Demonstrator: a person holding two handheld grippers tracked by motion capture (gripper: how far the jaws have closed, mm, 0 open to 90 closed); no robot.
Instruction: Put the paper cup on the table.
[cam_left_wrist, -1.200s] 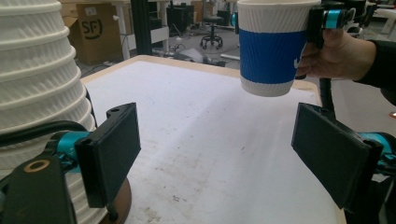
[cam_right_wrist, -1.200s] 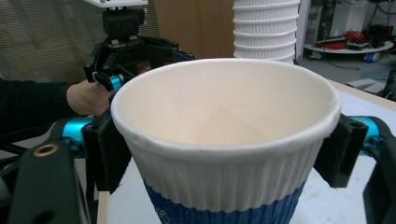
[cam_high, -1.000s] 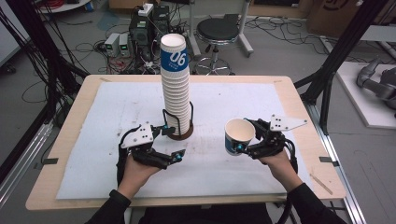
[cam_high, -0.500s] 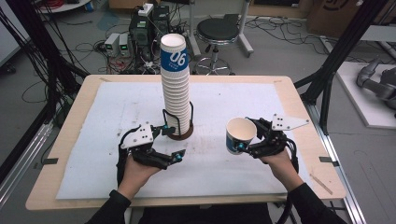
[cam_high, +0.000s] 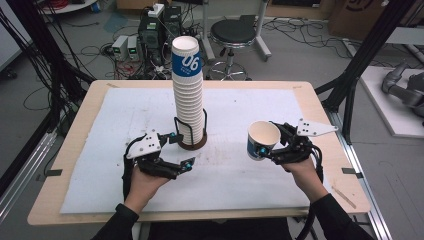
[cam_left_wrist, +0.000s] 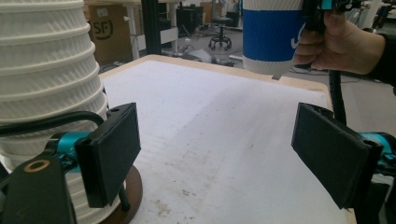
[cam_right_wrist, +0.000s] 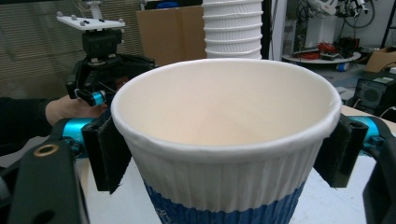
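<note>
Nearest us, our right hand-held gripper (cam_high: 272, 148) is clamped on a single paper cup (cam_high: 262, 140), lifted above the table (cam_high: 320, 115); inside it we see nothing. Our left hand-held gripper (cam_high: 182, 149) stands apart, unloaded. Farther off, the nested cup stack (cam_high: 188, 95) stands upright in its holder (cam_high: 192, 145).

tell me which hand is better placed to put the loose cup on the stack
Right. The right hand-held gripper already clamps the single paper cup, lifted beside the cup stack. The left hand-held gripper sits open and empty by the stack's base, better placed to steady it.
</note>
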